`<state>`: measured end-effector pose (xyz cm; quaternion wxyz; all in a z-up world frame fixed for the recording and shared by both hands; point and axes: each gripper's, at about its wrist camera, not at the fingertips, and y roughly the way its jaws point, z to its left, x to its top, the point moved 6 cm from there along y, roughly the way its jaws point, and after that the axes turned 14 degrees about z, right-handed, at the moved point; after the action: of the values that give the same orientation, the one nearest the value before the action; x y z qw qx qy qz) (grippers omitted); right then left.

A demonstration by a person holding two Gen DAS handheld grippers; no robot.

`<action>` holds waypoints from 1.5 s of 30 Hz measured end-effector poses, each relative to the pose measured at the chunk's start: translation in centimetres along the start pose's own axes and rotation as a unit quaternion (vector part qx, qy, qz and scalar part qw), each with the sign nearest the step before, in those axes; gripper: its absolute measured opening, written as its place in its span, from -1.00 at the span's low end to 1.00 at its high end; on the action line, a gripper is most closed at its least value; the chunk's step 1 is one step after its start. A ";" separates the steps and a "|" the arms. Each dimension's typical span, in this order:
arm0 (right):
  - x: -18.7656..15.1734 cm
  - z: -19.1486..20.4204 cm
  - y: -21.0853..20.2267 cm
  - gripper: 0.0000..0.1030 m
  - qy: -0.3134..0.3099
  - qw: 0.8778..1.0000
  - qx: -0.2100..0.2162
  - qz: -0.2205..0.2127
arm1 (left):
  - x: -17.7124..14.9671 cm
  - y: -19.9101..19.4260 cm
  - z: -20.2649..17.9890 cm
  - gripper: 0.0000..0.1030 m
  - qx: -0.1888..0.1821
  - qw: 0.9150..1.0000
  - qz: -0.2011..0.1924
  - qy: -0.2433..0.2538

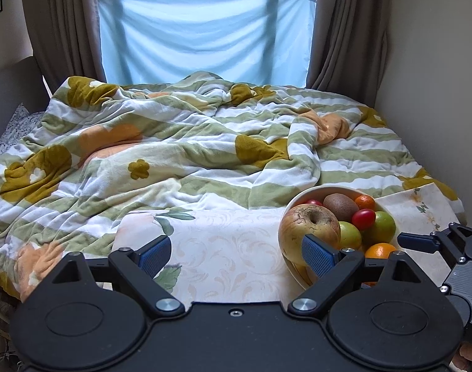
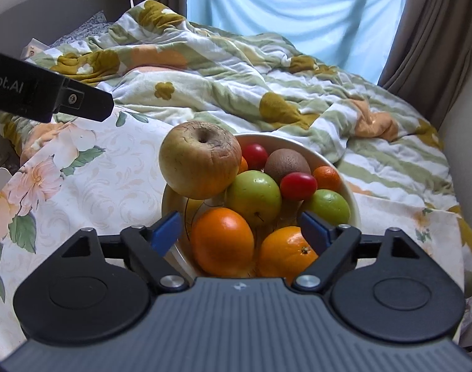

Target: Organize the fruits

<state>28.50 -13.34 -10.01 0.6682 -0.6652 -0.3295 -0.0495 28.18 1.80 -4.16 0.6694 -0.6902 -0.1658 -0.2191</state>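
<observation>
A white bowl [image 2: 344, 170] full of fruit sits on a floral cloth [image 2: 105, 186] on the bed. It holds a big wrinkled yellow-brown apple [image 2: 200, 158], two oranges [image 2: 222, 240], two green apples [image 2: 253, 197], a kiwi [image 2: 287, 162], two red tomatoes [image 2: 298, 186] and a small tangerine [image 2: 326, 178]. My right gripper [image 2: 240, 229] stands open over the bowl's near side, its blue pads apart from the oranges. My left gripper [image 1: 236, 251] is open over the cloth, left of the bowl [image 1: 329, 188], with nothing between its fingers.
A rumpled green, white and mustard flowered blanket [image 1: 189, 142] covers the bed behind the cloth. A wall runs along the right side, and brown curtains [image 1: 344, 31] with a blue sheet hang at the window. The left gripper's finger [image 2: 81, 102] shows in the right wrist view.
</observation>
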 end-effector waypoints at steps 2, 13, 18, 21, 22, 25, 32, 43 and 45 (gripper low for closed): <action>-0.2 -0.2 -0.7 0.94 0.002 1.000 0.001 -0.004 | -0.3 -0.9 -0.2 0.82 -0.001 1.000 -0.006 -0.003; -1.9 -2.2 -7.5 0.94 0.030 0.999 0.014 -0.035 | -3.1 -7.2 -2.5 0.82 0.006 0.999 -0.045 -0.021; -3.8 -4.4 -12.4 0.99 0.067 0.996 0.025 -0.048 | -5.2 -9.8 -3.6 0.82 0.005 0.998 -0.056 -0.028; -4.6 -5.0 -13.8 0.99 0.078 0.996 0.021 -0.049 | -6.7 -11.0 -4.3 0.82 -0.003 0.998 -0.057 -0.029; -5.6 -5.7 -15.2 0.99 0.092 0.995 0.017 -0.047 | -7.1 -11.3 -4.5 0.82 -0.004 0.998 -0.058 -0.029; -7.2 -6.3 -16.9 0.99 0.109 0.993 0.017 -0.047 | -8.4 -12.2 -5.1 0.82 -0.006 0.998 -0.058 -0.030; -10.4 -6.8 -19.4 1.00 0.135 0.990 -0.003 -0.051 | -11.1 -13.4 -6.0 1.00 0.011 0.998 -0.063 -0.021; -15.2 -6.5 -19.4 1.00 0.168 0.985 -0.024 -0.022 | -14.0 -13.4 -6.8 1.00 0.020 0.998 -0.055 -0.012; -15.4 -6.5 -19.4 1.00 0.170 0.985 -0.023 -0.020 | -14.2 -13.3 -6.9 1.00 0.018 0.998 -0.051 -0.011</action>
<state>9.21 -27.18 -0.54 0.6975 -0.6557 -0.2236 -0.1831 8.65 -3.51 -0.24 0.6676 -0.6712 -0.2122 -0.2423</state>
